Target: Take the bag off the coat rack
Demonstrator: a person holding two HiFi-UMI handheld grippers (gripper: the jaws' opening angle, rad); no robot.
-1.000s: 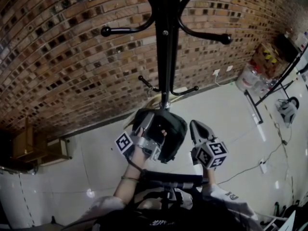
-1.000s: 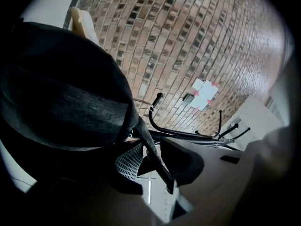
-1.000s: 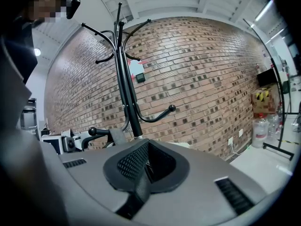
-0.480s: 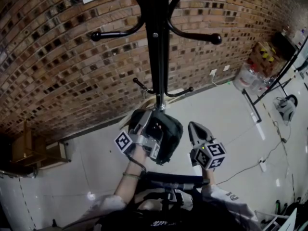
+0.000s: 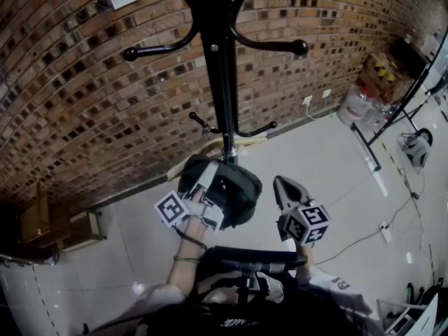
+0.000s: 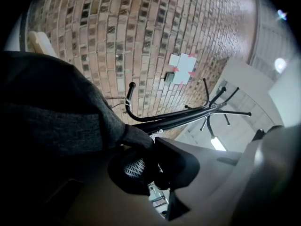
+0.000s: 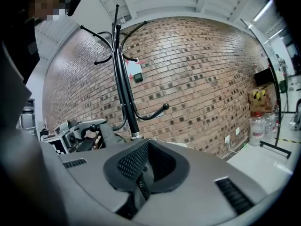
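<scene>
Left hand-held gripper (image 5: 208, 183) closing on one bag (image 5: 240, 187), at one coat rack (image 5: 218, 68).

Matt dark cloth bag (image 5: 241, 187), glossy black metal coat rack (image 5: 218, 68) — rough brick wall (image 5: 70, 96).

**Dim head view, fisheye bend on every camera**

From where I sit, the head view is dim and grainy. The brick wall (image 5: 84, 82) bows hard toward the far edges. The floor (image 5: 329, 166) carries soft glare on the right and one small bright spot at near left. In the left gripper view the bag (image 6: 47, 112) sits close to the lens, almost black and out of focus. The corners there are black, and a strip light (image 6: 217, 143) burns white on the right. The right gripper view is my brightest, lit from overhead, with the far wall sharp.
</scene>
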